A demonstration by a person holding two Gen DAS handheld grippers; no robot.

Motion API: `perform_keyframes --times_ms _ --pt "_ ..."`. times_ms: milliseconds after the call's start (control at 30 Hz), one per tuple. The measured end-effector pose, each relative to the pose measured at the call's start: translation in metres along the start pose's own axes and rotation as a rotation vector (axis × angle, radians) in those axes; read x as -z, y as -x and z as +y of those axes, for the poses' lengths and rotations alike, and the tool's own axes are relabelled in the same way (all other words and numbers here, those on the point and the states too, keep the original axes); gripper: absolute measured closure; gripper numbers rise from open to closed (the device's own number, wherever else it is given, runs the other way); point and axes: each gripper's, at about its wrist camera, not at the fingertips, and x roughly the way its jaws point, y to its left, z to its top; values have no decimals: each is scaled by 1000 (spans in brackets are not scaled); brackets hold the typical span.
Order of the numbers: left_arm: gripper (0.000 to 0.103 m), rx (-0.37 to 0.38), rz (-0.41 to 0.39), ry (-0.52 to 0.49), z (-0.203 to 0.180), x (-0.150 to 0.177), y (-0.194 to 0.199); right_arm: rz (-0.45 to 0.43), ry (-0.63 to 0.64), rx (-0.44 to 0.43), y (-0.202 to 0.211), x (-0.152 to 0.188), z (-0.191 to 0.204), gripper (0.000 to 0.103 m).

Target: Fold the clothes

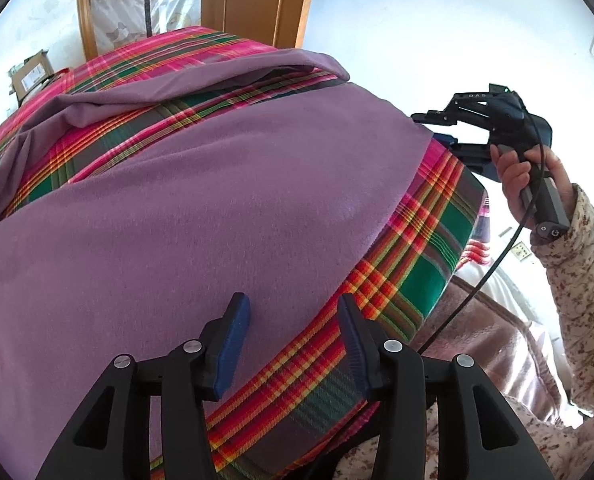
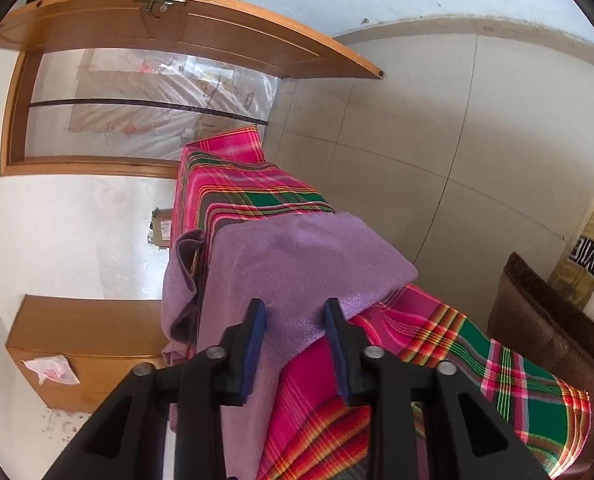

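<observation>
- left gripper (image 1: 293, 336): fingers (image 1: 235, 328) apart, nothing clamped; the near edge of the purple garment (image 1: 201, 208) runs between the tips, left tip over purple, right tip over the plaid cloth (image 1: 429, 264)
- right gripper (image 2: 295, 336): fingers (image 2: 253, 340) apart but narrower than the left pair; the garment's corner edge lies in the gap; pads don't look pressed on it, so not gripped yet by my read
- garment: spread flat ahead of both pairs of tips across the plaid-covered table; a loose flap, probably a sleeve, is bunched at the far left edge; in the right wrist view that side hangs off the table
- the person's hand (image 1: 525, 184) and floral sleeve (image 1: 581, 280) carry the right gripper at the garment's right corner, well clear of the left one
- doing it well: get one finger under the hem, purple layer only, leave the plaid out; close both on matching corners before lifting; lift level and carry the edge across in one pass; watch the bunched flap, flatten or tuck it first or the fold goes lumpy
</observation>
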Motion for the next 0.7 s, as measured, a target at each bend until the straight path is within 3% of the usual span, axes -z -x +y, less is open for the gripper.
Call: perform_keyframes --times_ms 133,400,533,700 --pt "53 -34 -9 -41 -9 -3 -4 -35 55 33 3 2 12 94" --pt "51 -71 -16 -131 -25 -1 -6 -94 81 7 16 2 31 95" --pt "50 -130 -38 -183 -32 0 -9 -127 115 -7 25 5 47 95" --pt "50 -160 -49 -190 -34 -6 -13 -153 160 -7 36 7 63 95"
